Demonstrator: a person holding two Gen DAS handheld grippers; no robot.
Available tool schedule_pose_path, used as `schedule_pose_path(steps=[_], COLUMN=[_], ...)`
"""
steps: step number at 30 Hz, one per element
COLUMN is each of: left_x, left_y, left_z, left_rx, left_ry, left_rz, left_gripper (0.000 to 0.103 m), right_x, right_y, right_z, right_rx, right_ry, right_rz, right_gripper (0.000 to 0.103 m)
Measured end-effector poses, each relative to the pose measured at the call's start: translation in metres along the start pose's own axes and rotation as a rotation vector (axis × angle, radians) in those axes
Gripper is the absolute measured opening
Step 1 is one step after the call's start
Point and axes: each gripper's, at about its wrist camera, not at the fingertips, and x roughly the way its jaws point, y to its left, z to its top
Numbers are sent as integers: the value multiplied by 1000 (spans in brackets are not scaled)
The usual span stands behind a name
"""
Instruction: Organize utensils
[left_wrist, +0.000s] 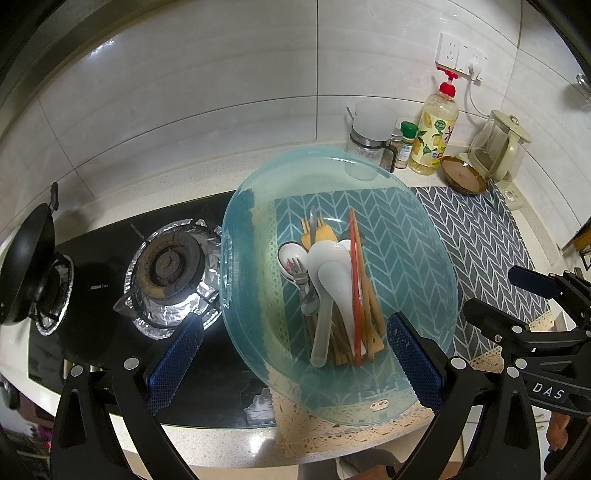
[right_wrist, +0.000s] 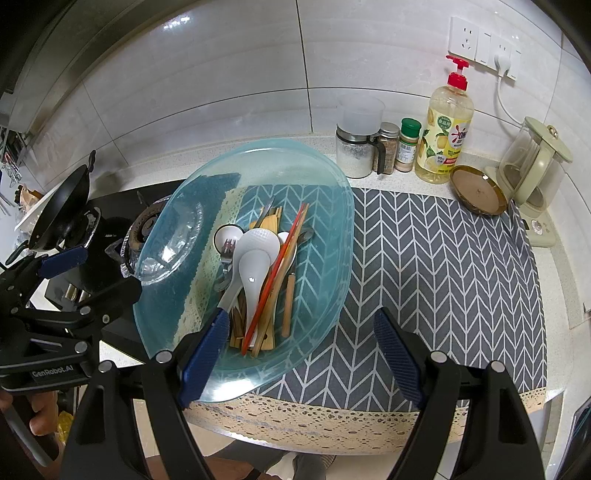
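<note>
Utensils piled in glass dish, between left tongs (gaping)

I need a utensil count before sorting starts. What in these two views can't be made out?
- Utensil pile in the glass dish, both views: pieces overlap, count unclear.
- Handle ends, right wrist view: behind the right gripper's blue fingers.
- Wok, left wrist view: cut off by the frame edge.

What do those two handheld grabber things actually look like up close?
Both the left gripper and right gripper are black angular plastic with silver rivets. Each has two fingers faced with blue textured pads. White lettering marks their bodies: "DAS" on one, "GenRobot.AI" on the other.
</note>
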Motion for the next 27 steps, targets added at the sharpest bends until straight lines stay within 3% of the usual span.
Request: schedule_pose_path(steps=[27], left_x=[0], left_y=[-1], left_z=[0], left_rx=[2], left_ry=[0], left_rz=[3], left_gripper=[99], right_x=[1], right_y=[-1], right_z=[-1], right_rx=[-2], right_ry=[2], right_rz=[-5], right_gripper=[78])
